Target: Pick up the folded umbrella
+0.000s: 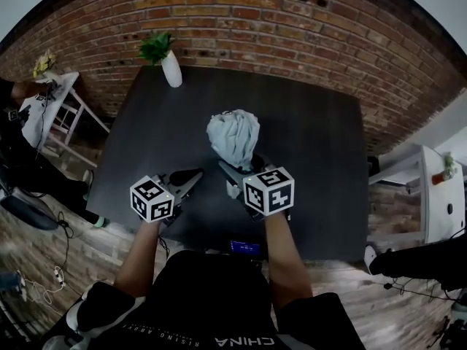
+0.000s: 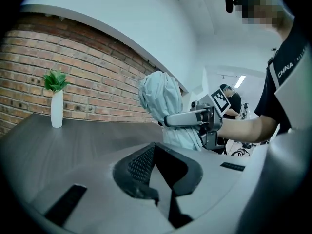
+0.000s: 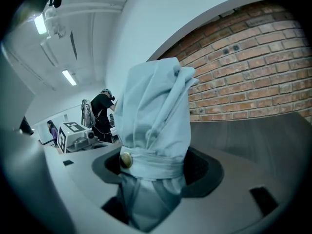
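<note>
the folded umbrella (image 3: 156, 126) stands upright in my right gripper (image 3: 156, 167), over the middle of the dark bench (image 1: 314, 144); whether its lower end touches the bench i cannot tell. my right jaws are clamped on it at the wrap strap (image 3: 151, 162) with its snap button (image 3: 126, 160), where the cloth is bound tightest. i judge it light, with a stiff core under soft, slippery folds, so the strapped waist is the place to hold; the loose bunched top would give and slide. my left gripper (image 2: 158, 162) hangs just beside it, jaws apart and holding nothing. a white vase (image 1: 171, 68) with a plant stands well apart at the far edge.
</note>
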